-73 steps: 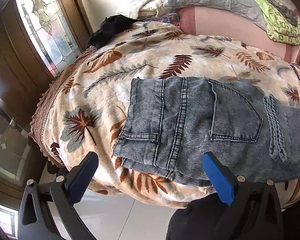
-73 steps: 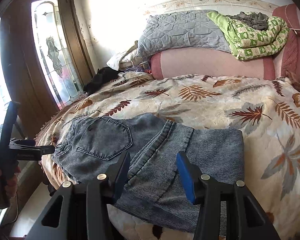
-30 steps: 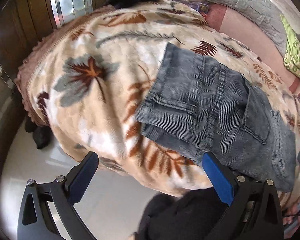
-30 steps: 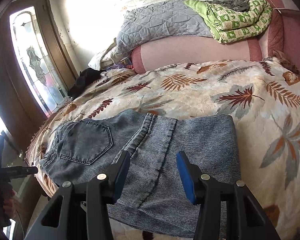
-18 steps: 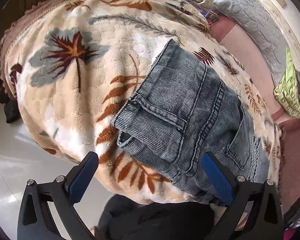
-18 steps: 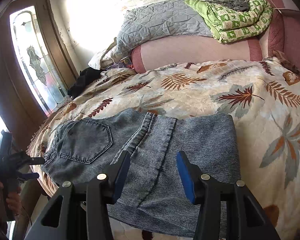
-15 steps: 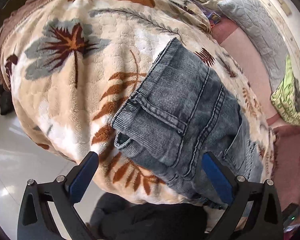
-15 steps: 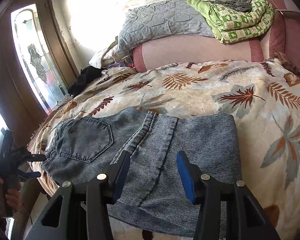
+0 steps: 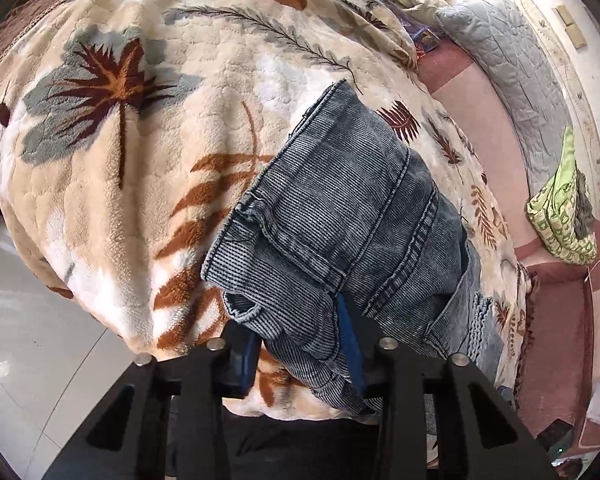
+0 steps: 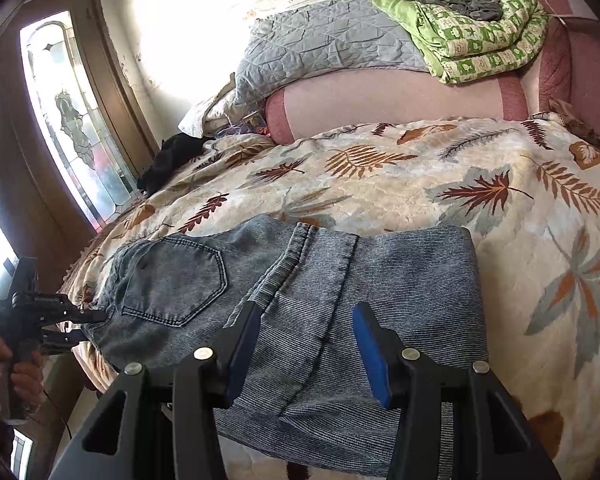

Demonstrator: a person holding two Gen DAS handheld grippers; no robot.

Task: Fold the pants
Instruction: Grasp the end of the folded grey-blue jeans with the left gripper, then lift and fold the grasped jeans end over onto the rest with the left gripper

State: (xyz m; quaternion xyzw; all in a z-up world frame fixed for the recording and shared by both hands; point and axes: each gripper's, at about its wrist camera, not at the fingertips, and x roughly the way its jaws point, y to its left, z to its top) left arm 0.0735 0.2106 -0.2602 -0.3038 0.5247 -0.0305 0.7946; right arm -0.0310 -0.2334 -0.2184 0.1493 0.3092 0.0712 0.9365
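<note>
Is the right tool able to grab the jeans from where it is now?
Probably yes. The right tool is open and hovers just above the folded jeans, with nothing between its pads and the denim. The left tool already grips the waistband end.

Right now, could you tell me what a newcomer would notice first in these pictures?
The folded grey denim pants lie along the near edge of the leaf-patterned blanket. The left hand-held gripper is closed on the pants' end that hangs over the bed's edge, while the right hand-held gripper hovers open above the other end. Behind, a grey quilt and a green patterned blanket are piled at the headboard.
</note>
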